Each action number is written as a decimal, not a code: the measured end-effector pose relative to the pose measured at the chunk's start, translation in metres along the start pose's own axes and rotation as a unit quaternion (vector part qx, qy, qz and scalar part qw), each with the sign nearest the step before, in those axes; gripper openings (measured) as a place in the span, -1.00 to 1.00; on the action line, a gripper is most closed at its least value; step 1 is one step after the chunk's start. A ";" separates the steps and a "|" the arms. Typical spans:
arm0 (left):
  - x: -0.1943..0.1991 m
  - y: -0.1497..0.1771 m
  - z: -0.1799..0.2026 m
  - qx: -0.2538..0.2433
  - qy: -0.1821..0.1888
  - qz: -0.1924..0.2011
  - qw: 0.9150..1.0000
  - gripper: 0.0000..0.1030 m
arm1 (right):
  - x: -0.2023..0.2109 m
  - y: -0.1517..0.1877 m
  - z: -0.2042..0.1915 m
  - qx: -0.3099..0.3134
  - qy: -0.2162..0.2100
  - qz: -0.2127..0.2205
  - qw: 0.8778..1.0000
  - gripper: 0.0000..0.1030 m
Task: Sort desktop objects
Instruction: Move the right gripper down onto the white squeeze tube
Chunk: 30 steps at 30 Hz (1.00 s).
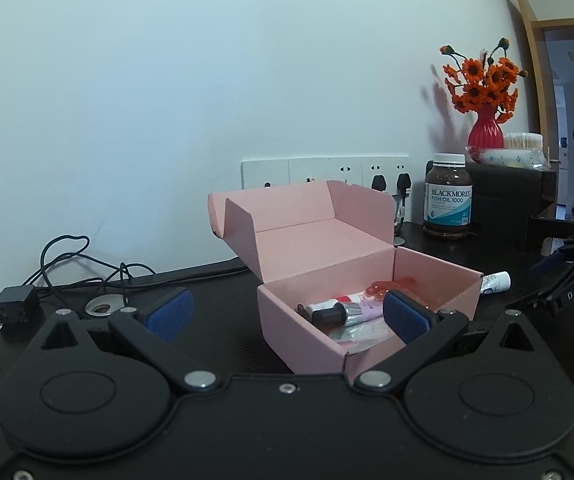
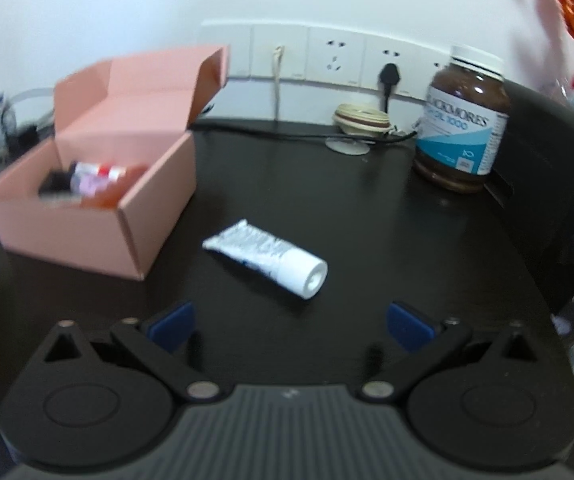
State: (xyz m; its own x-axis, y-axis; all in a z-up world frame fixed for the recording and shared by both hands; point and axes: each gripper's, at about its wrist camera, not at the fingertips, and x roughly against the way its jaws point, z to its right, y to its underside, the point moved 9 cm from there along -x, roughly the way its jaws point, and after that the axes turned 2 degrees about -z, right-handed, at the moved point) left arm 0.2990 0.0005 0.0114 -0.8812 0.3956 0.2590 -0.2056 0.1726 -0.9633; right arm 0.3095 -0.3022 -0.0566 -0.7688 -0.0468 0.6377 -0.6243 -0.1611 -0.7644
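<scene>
An open pink box (image 1: 307, 332) stands on the dark desk with its lid up; it also shows in the right wrist view (image 2: 87, 224). Inside lie small tubes and a dark-capped bottle (image 1: 333, 314) beside something red. A white tube (image 2: 267, 258) lies on the desk to the right of the box; its cap end peeks out behind the box in the left wrist view (image 1: 496, 281). My left gripper (image 1: 285, 316) is open and empty, its fingers to either side of the box's near corner. My right gripper (image 2: 289, 326) is open and empty, just short of the white tube.
A brown fish oil bottle (image 2: 461, 120) stands at the back right beside a black box (image 1: 511, 196). A red vase of orange flowers (image 1: 485, 130) sits on that box. Wall sockets with plugs (image 1: 327, 172), loose cables (image 1: 63, 268) and a coiled cord (image 2: 363, 120) lie along the back.
</scene>
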 end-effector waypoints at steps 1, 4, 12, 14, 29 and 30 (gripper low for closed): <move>0.000 0.000 0.001 -0.003 0.001 0.001 1.000 1.00 | 0.000 0.001 -0.001 0.008 0.001 -0.002 1.000 0.99; 0.001 0.000 0.003 -0.008 0.004 0.001 1.000 1.00 | -0.001 0.000 -0.004 0.020 0.000 -0.006 1.000 0.99; -0.001 0.001 -0.002 0.011 0.008 -0.005 1.000 1.00 | -0.013 -0.013 -0.012 0.045 -0.011 -0.018 0.999 0.99; -0.001 0.001 -0.002 0.010 0.009 -0.006 1.000 1.00 | -0.019 -0.017 -0.012 0.039 -0.018 -0.023 0.999 0.99; -0.002 0.001 -0.002 0.010 0.008 -0.009 1.000 1.00 | -0.044 -0.032 -0.010 0.013 -0.046 -0.022 0.999 0.99; -0.002 0.001 -0.002 0.009 0.007 -0.009 1.000 1.00 | -0.046 -0.033 -0.009 0.007 -0.050 -0.023 0.998 0.99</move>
State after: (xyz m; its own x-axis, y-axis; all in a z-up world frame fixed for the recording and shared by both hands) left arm 0.3015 0.0012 0.0101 -0.8710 0.4059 0.2767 -0.2284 0.1641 -0.9596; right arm 0.3637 -0.2860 -0.0615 -0.7210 -0.1362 0.6794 -0.6568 -0.1783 -0.7327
